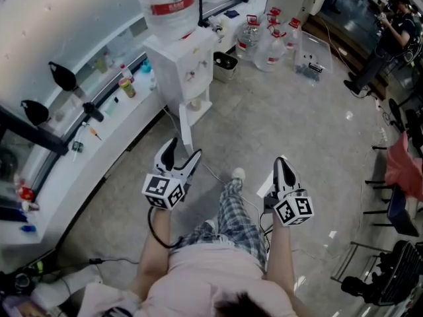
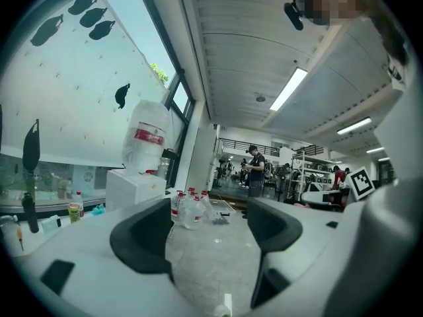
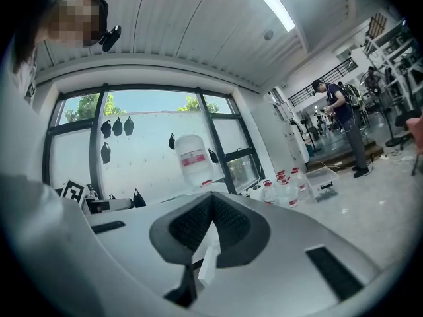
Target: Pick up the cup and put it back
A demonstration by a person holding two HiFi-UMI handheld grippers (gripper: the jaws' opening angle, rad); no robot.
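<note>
Left tongs [image 1: 183, 153] released, nothing between them, centre-left of frame. Right tongs [image 1: 283, 166] clenched, empty, centre-right. Both held level above floor [image 1: 297, 111]. Water dispenser [image 1: 184, 68] stood upper centre-left.

1. Daylight floods through the window [image 3: 152, 131]; ceiling light strips [image 2: 289, 89] glow overhead.
2. The glossy floor [image 1: 310, 137] carries pale reflections.
3. Both gripper views bulge fisheye-style, with dark corners and a soft foreground.
</note>
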